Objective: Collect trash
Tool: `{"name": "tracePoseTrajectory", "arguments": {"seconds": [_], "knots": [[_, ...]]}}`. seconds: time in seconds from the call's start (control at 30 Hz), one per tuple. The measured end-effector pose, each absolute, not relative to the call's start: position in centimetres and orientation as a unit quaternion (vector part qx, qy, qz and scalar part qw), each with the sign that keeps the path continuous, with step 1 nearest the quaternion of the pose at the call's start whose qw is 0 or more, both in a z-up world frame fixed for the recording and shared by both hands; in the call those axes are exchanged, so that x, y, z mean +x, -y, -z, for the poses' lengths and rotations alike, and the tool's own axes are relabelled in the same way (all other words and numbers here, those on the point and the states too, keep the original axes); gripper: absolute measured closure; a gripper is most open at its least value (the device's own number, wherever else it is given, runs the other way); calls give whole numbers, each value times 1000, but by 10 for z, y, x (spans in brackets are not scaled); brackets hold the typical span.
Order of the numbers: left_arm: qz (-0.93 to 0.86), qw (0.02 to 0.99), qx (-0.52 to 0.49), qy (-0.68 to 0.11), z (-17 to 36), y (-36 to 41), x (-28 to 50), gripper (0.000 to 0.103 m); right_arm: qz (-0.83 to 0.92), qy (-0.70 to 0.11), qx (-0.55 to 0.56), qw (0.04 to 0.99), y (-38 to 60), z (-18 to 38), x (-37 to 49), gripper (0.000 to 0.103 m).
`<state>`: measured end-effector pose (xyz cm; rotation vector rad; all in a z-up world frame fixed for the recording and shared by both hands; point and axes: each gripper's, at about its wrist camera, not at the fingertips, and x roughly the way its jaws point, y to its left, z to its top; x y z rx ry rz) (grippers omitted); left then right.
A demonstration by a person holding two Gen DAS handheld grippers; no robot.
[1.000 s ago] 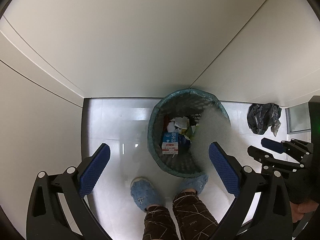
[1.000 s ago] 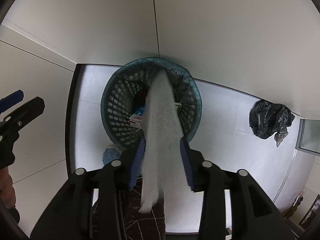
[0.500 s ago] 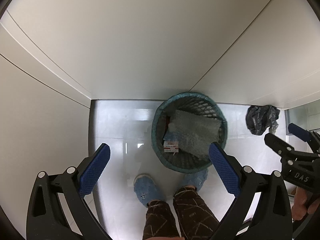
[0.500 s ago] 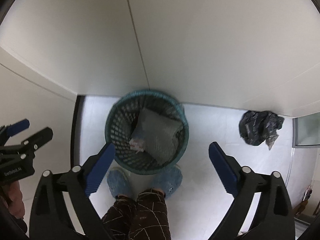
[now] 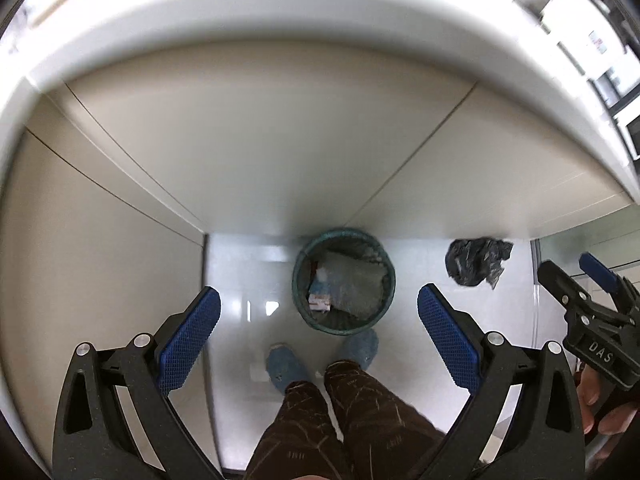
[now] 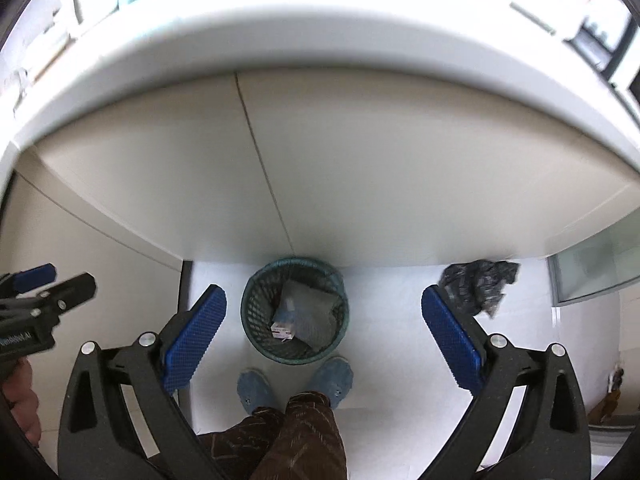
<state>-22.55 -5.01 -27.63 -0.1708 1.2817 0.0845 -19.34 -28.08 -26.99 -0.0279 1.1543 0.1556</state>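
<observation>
Wastebasket (image 5: 344, 280), a green mesh one, sits on the pale floor (image 5: 248, 280) at the centre of the left wrist view, against the base of a white cabinet (image 5: 280, 152). Inside lie a grey padded sheet (image 5: 356, 284) and a small carton (image 5: 319, 303). The left gripper (image 5: 318, 344) frames it with blue pads spread wide and nothing between them. At 3 o'clock the right gripper (image 5: 568, 270) shows, gapped open and empty. A crumpled black plastic bag (image 5: 476, 260) lies on the floor at 2 o'clock. Blue slippers (image 5: 286, 366) stand at 6 o'clock.

From the right wrist view, the right gripper (image 6: 324, 338) stands wide and empty above the wastebasket (image 6: 294, 314), which holds the grey padded sheet (image 6: 310, 312). The left gripper (image 6: 60, 280) is at 9 o'clock, the black plastic bag (image 6: 480, 286) at 3 o'clock.
</observation>
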Motion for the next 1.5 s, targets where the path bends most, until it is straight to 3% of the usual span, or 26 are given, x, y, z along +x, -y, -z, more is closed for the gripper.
{"name": "tracePoseTrajectory", "arguments": {"seconds": [0.3, 0.53, 0.8, 1.5], "knots": [[-30, 827, -60, -559, 122, 65, -231, 6, -64, -511, 29, 857, 305, 115, -204, 9], [-52, 836, -62, -543, 52, 78, -233, 6, -68, -520, -4, 851, 310, 58, -202, 9], [-60, 840, -61, -536, 26, 87, -236, 6, -66, -518, -16, 852, 316, 32, -210, 9], [-31, 839, -41, -542, 31, 101, -233, 6, -65, -532, -9, 844, 319, 37, -201, 9]]}}
